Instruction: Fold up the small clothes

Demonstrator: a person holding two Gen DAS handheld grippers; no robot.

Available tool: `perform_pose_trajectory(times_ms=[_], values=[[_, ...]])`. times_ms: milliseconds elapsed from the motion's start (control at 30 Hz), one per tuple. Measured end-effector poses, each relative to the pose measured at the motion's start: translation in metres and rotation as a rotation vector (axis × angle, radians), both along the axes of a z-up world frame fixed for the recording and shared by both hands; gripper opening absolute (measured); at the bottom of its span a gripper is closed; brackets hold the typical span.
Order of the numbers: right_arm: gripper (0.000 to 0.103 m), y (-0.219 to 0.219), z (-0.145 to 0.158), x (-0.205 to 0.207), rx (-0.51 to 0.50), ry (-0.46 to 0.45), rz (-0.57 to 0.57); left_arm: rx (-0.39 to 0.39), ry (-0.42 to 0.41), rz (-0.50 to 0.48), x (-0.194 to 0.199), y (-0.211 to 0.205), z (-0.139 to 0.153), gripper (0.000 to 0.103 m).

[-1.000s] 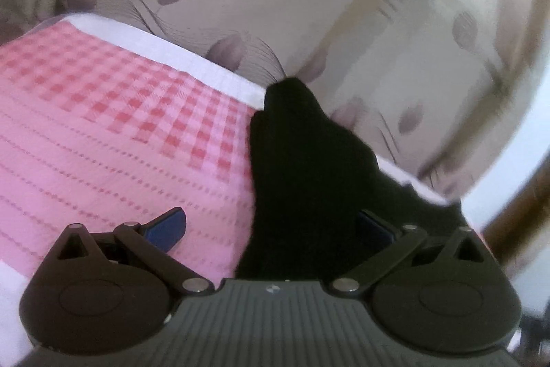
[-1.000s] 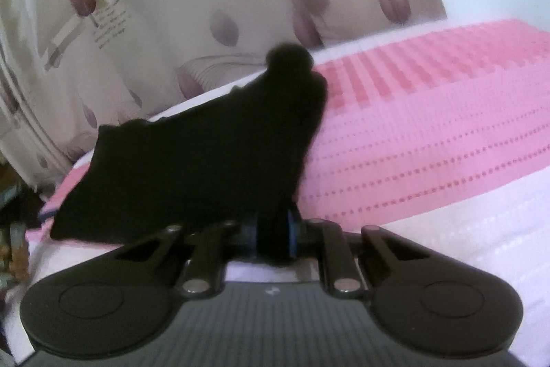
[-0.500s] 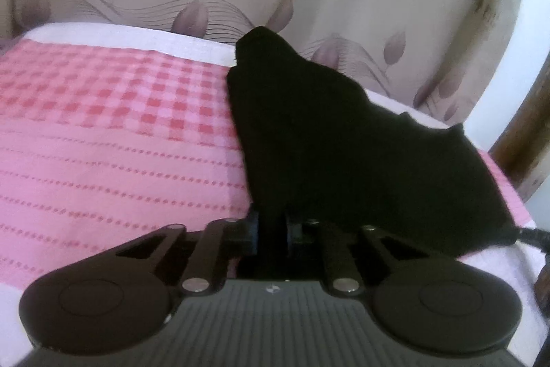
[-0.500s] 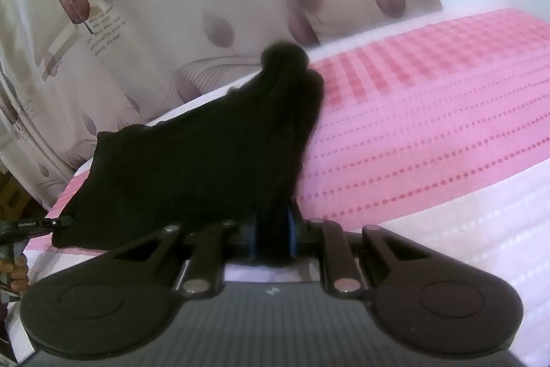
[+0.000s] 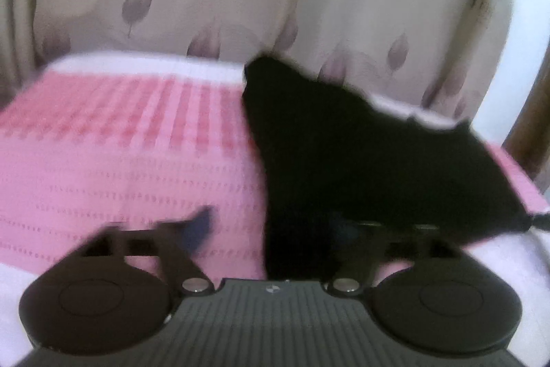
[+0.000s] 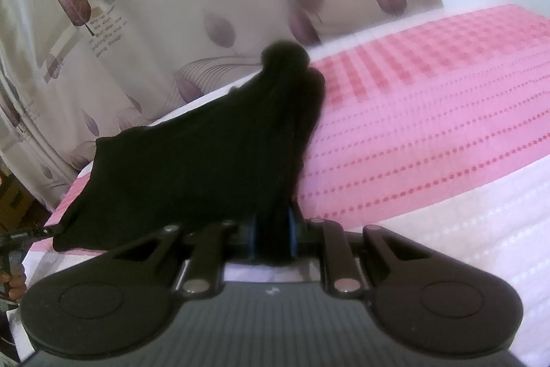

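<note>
Left gripper [image 5: 271,229] wide, jaws just been opening, blue pad [image 5: 201,224] at 9 o'clock clear of the black garment [image 5: 361,160], whose near edge lies between the jaws, unpinched. Garment spread over the pink checked bed cover [image 5: 120,153], from 12 to 3 o'clock. Right gripper [image 6: 271,238] narrow, clamped on the garment's bunched edge at 6 o'clock, cloth fanning toward 9 o'clock.
</note>
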State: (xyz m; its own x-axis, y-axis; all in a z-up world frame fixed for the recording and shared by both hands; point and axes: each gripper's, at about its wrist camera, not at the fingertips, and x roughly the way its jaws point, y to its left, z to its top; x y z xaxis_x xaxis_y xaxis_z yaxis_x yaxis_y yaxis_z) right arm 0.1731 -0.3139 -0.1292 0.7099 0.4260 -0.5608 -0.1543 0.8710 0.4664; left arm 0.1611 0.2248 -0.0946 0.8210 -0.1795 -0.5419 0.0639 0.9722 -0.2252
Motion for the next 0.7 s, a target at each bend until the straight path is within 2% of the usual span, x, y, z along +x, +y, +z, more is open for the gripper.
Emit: perform_pose_trajectory(times_ms=[67,167,367,533,700], values=[[0.017,0.000,0.000,0.000,-0.001,-0.001,0.000,0.023,-0.050,0.018,-0.004,-0.006,0.011,0.094],[0.018,0.000,0.000,0.001,-0.011,-0.005,0.002,0.097,-0.065,0.037,0.001,-0.020,0.024,0.096],[0.019,0.012,0.003,-0.003,-0.098,-0.035,-0.001,0.242,-0.053,0.098,0.009,-0.044,0.033,0.096],[0.019,0.018,0.003,-0.004,-0.130,-0.044,-0.004,0.346,-0.047,0.110,0.015,-0.056,0.029,0.098],[0.020,0.023,0.004,-0.005,-0.155,-0.049,-0.008,0.373,-0.040,0.110,0.020,-0.062,0.024,0.099]])
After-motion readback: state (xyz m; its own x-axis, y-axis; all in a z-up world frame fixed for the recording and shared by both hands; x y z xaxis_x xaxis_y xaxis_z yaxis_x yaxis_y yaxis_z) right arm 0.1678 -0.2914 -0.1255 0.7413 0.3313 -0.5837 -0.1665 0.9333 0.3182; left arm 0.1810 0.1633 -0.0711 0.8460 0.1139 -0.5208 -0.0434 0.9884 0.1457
